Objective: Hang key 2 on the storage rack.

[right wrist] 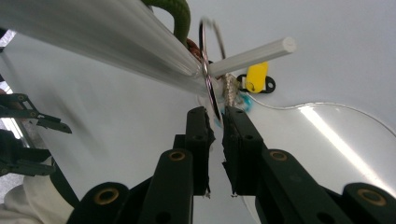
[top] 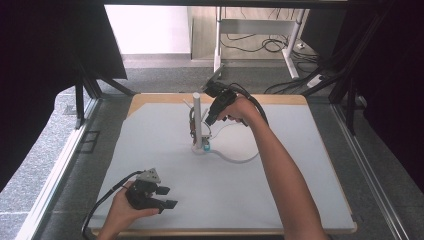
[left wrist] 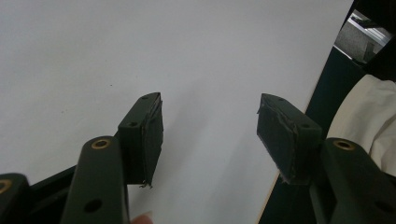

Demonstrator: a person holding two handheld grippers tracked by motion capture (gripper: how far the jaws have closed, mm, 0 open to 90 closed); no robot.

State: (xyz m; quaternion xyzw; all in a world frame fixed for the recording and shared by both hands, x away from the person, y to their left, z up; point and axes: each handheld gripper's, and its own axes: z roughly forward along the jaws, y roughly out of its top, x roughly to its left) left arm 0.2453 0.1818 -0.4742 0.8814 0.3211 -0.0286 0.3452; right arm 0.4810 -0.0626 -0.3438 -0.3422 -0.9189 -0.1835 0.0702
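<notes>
Right gripper (right wrist: pixel 218 122) pinches a metal key ring (right wrist: pixel 211 88) at the white post (top: pixel 197 120); left gripper (left wrist: pixel 210 128) rests open-fingered on the bench (top: pixel 300 165).

White tabletop (top: pixel 280 190) with wooden edge, grey floor (top: pixel 50 165); desk legs (top: pixel 290 45), loose cables (top: pixel 250 45) beyond

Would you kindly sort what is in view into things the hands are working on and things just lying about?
In hand:
- white post stand with clear base
- metal ring, pinched by the right gripper
- items hung on the post: green loop, yellow tag

Lying about:
- left gripper, open over bare white tabletop
- floor cables
</notes>
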